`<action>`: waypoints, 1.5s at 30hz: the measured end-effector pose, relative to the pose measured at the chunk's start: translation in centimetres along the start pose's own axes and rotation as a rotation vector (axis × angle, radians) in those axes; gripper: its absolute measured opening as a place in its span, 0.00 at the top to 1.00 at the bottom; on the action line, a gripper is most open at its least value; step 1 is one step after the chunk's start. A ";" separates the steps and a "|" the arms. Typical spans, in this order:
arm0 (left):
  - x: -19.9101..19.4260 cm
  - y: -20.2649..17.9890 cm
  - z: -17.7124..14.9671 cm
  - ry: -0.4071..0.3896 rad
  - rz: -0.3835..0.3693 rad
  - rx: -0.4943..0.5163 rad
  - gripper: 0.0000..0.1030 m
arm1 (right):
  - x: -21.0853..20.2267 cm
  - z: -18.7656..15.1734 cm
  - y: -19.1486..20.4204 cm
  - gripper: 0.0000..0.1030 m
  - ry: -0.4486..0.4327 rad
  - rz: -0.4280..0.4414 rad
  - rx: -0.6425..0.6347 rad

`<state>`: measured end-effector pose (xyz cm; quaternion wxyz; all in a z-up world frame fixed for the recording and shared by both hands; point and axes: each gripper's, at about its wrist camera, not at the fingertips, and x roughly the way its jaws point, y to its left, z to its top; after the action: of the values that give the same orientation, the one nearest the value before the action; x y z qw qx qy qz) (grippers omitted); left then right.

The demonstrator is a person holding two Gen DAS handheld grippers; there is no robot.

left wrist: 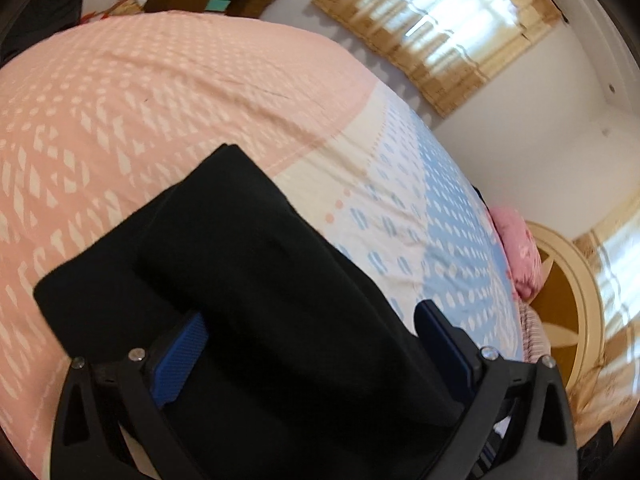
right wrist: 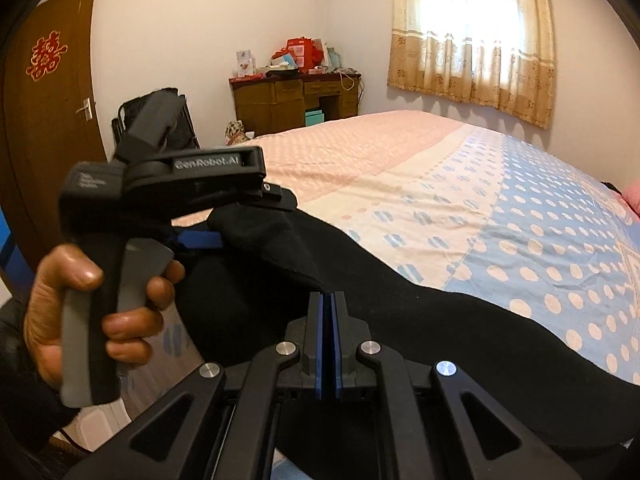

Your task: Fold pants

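The soft, matte black fabric pants (right wrist: 440, 320) are being draped in a thick folded band across the near edge of the bed, over a patterned cotton bedsheet (right wrist: 400, 168) in pink, cream and blue with pale dots. In the left wrist view, the left gripper (left wrist: 312, 344) is being held wide apart, its ribbed blue pads (left wrist: 180, 360) set on either side of the pants' bunched fold. The right gripper (right wrist: 328, 344) is being kept closed, blue pads pressed flat together just before the cloth; whether fabric is pinched cannot be told. A hand (right wrist: 60, 312) is being wrapped around the left gripper's grey handle.
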<state>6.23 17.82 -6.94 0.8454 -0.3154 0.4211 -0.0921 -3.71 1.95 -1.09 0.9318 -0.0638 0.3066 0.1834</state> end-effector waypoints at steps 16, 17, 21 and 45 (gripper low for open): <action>-5.6 0.2 0.7 -0.136 0.157 0.200 0.77 | -2.0 0.0 1.6 0.96 0.001 0.109 -0.012; -6.1 0.6 0.3 -0.144 0.185 0.215 0.77 | -2.0 -0.4 2.5 0.96 0.009 0.106 -0.045; -6.5 2.3 -0.8 -0.167 0.305 0.248 0.77 | -0.8 -2.2 4.1 0.96 0.049 0.104 -0.088; -3.6 1.1 -2.9 -0.032 0.221 0.323 0.24 | -3.4 -14.1 -16.5 0.08 -0.070 0.321 1.113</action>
<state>1.63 18.89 -6.48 0.8966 -0.1290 0.4192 -0.0602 -7.66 -17.60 -10.28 0.7950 0.4893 0.3318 0.1355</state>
